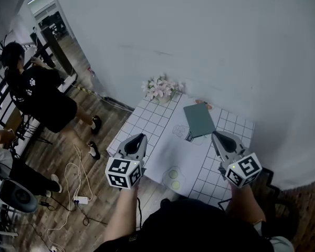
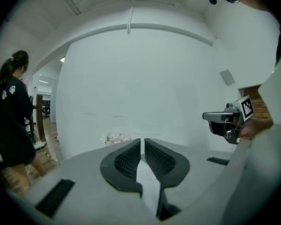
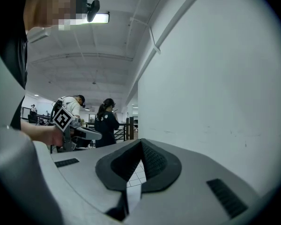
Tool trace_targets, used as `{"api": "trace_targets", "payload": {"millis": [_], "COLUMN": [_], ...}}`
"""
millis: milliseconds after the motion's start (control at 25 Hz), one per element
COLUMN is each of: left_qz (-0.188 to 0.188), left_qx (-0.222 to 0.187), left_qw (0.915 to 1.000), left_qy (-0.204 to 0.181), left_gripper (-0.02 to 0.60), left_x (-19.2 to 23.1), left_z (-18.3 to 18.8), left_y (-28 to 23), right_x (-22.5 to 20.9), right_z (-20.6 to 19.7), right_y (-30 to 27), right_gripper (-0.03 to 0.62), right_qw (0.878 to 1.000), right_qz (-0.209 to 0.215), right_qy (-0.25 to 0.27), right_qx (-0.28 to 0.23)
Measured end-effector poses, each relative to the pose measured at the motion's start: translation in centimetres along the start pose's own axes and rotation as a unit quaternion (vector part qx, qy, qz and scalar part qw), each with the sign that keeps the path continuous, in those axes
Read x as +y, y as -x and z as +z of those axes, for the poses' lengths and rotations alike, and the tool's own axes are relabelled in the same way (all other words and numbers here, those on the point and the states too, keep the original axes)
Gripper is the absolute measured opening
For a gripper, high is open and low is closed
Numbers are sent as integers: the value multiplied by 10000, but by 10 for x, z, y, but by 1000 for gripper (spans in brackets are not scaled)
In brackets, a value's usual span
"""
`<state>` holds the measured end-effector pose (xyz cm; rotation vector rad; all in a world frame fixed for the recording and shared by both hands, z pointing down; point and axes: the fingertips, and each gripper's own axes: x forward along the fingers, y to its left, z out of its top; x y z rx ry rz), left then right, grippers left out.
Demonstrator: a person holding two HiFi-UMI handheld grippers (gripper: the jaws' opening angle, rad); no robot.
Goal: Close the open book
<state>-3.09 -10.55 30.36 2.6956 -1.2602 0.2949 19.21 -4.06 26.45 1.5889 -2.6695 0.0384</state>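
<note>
Grey-green and flat, the book (image 1: 199, 120) lies closed on the desk (image 1: 158, 121), a plain rectangular cover turned slightly askew, towards the far side near the white wall. A bunch of pale pink artificial flowers (image 1: 160, 87) sits at the far left corner, well apart from it.

Both grippers are held over the near half of the desk, pointing away from the person. The right gripper (image 1: 216, 134) has its tips just beside the book's near right corner in the head view (whether they touch it I cannot tell). The left gripper (image 1: 142, 136) is well to the left of the book, over the desk's left edge. The book lies between the two, much nearer the right one.

Neither pair of fingers holds anything. The right fingers (image 3: 152, 159) meet at their tips, with only the desk's surface showing below them. The left fingers (image 2: 127, 159) are drawn together too, a mere sliver of light between them.

Those fingers are dark, curved pads with a fine dotted grip texture, set in smooth pale grey shells. The desk top is white, ruled in thin dark squares along its sides and plain down the middle.
</note>
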Motion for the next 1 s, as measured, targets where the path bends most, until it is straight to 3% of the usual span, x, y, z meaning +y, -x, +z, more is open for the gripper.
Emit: {"api": "trace_targets", "payload": {"millis": [160, 1000], "left_qz": [-1, -131], "left_qx": [11, 286], "left_qw": [10000, 9995], "left_qy": [0, 71], "left_gripper": [32, 32], "left_x": [-2, -21], "left_z": [1, -19], "left_y": [-2, -9], "right_x": [5, 0], "right_z": [2, -22], "right_y": [-1, 3], "right_gripper": [3, 3], "right_qw": [9998, 9993], "right_qz": [152, 214], "right_qy": [163, -247], "right_qx": [14, 190]}}
